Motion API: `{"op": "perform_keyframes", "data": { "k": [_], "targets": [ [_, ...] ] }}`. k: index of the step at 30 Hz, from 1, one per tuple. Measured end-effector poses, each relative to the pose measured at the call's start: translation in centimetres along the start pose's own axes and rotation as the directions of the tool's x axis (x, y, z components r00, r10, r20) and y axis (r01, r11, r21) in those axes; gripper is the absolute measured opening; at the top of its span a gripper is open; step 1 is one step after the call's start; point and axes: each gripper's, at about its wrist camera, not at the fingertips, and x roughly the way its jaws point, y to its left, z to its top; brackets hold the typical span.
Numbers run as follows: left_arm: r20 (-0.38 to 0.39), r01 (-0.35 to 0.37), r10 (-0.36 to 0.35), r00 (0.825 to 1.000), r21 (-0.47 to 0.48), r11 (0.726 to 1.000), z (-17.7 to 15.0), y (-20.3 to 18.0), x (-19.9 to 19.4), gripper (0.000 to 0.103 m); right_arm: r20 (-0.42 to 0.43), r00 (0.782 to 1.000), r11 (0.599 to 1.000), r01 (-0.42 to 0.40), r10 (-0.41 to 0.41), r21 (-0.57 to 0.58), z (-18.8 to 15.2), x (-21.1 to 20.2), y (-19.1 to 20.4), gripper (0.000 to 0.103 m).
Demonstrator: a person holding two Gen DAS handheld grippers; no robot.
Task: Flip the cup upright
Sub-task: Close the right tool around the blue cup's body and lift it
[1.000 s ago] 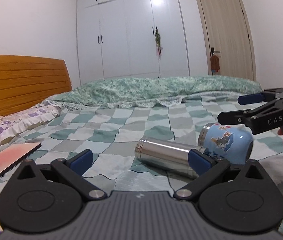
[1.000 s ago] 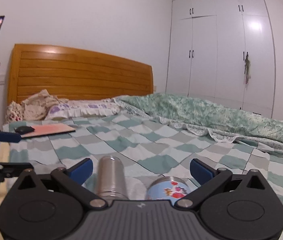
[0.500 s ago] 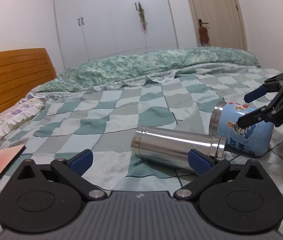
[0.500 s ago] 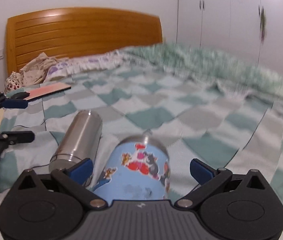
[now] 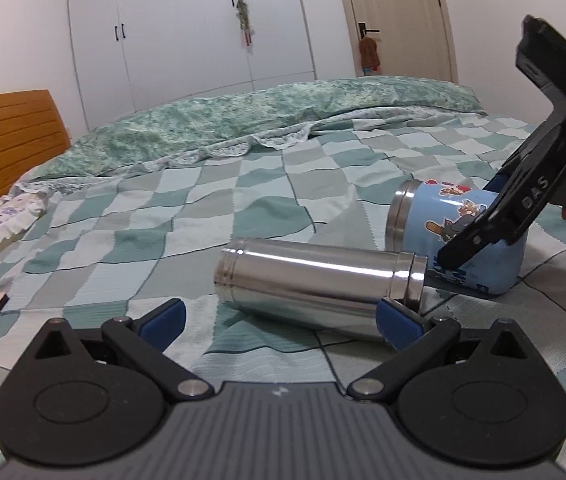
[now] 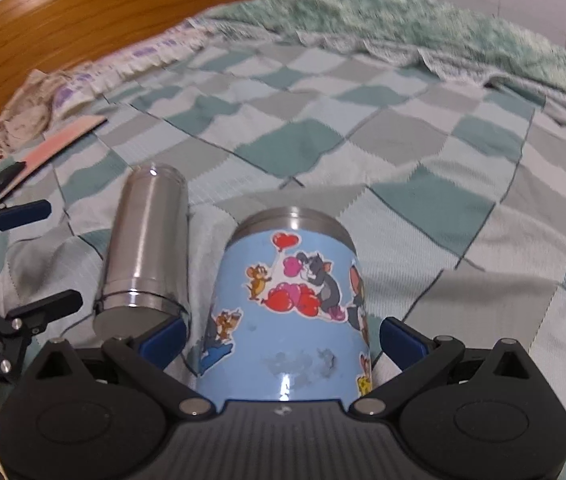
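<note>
A blue cartoon-printed cup (image 6: 287,312) lies on its side on the checked bedspread; it also shows in the left wrist view (image 5: 443,216). A steel flask (image 5: 315,284) lies on its side beside it, also in the right wrist view (image 6: 145,248). My right gripper (image 6: 281,334) is open with its blue fingers on either side of the blue cup's base end, apart from it; it appears in the left wrist view (image 5: 479,232) over the cup. My left gripper (image 5: 279,320) is open and low in front of the flask, with its right finger (image 5: 397,326) close to the flask's wide end.
The checked bedspread (image 5: 243,216) covers the bed, with a bunched green quilt (image 5: 243,120) at the back. A pink book (image 6: 63,140) and pillows (image 6: 83,84) lie by the wooden headboard (image 6: 103,8). Wardrobe doors and a room door stand beyond.
My right gripper has come down and forward so the blue cup now lies between its open fingers. My left gripper has edged closer to the flask.
</note>
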Motion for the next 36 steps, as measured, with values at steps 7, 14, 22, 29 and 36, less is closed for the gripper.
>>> {"op": "perform_keyframes", "data": {
  "k": [7,14,22,29,36],
  "targets": [
    [0.003,0.021,-0.021,1.000,-0.005,1.000,0.2,-0.3,0.6,0.103,-0.050,0.999,0.999,-0.012,0.014,0.049,0.0,0.5,-0.3,0.083],
    [0.036,0.040,-0.040,0.999,-0.015,0.999,0.8,-1.0,-1.5,0.103,-0.016,1.000,0.993,-0.001,0.003,0.116,-0.7,-1.0,-0.5,0.083],
    [0.097,0.070,-0.068,0.993,-0.012,0.998,1.9,-2.1,-6.4,0.103,0.046,0.998,0.982,0.025,-0.034,0.188,-2.4,-5.6,1.1,0.083],
    [0.127,0.100,-0.094,0.987,-0.042,0.994,1.6,-3.0,-11.5,0.103,0.069,0.995,0.969,0.054,-0.072,0.240,-5.6,-10.3,4.1,0.083],
    [0.112,0.115,-0.109,0.988,-0.048,0.992,-0.3,-4.4,-15.4,0.103,0.090,0.987,0.932,0.091,-0.130,0.350,-10.9,-13.0,6.2,0.083]
  ]
}}
